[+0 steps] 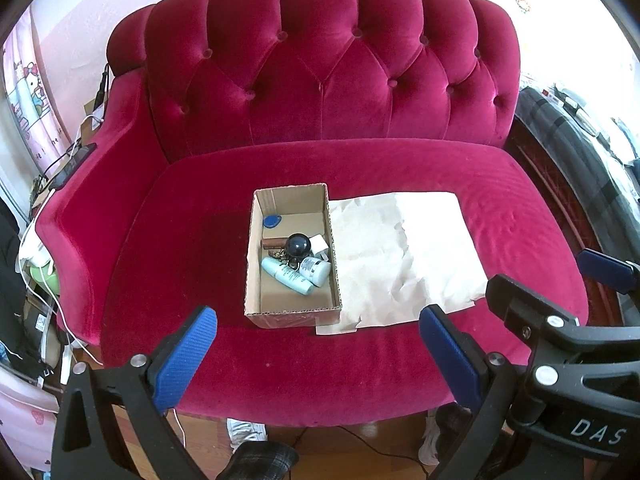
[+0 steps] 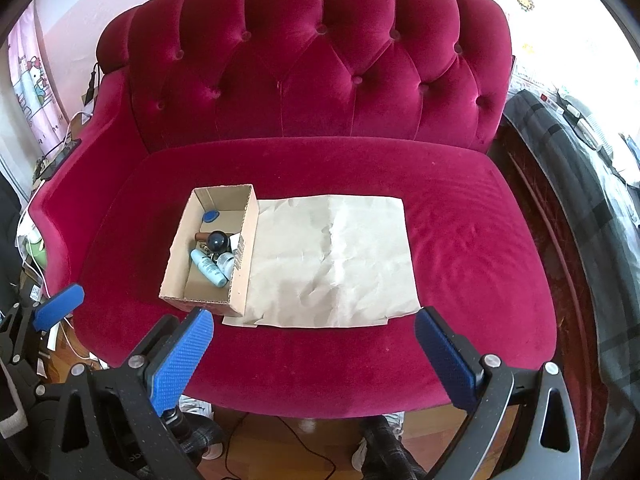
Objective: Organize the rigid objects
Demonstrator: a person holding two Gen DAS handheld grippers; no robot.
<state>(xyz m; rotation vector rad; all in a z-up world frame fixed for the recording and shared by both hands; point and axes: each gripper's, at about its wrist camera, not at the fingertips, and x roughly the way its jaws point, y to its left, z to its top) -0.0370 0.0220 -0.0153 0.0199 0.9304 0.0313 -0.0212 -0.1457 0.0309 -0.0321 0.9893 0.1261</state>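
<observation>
Crimson velvet sofa (image 1: 360, 184) carries open brown cardboard box (image 1: 256, 280) beside creased tan paper sheet (image 1: 404, 252) | box holds pale-blue tube (image 1: 287, 276), white bottle (image 1: 315, 270), dark ball (image 1: 297, 245), blue tag (image 1: 272, 222) | left tool (image 1: 318, 354), right tool (image 2: 314, 356) both released, empty, short of sofa | step: seemingly nearly finished or starting; next likely reaching into box.

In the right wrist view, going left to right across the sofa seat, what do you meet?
Left gripper at the edge → cardboard box → brown paper sheet → bare red sofa cushion.
</observation>
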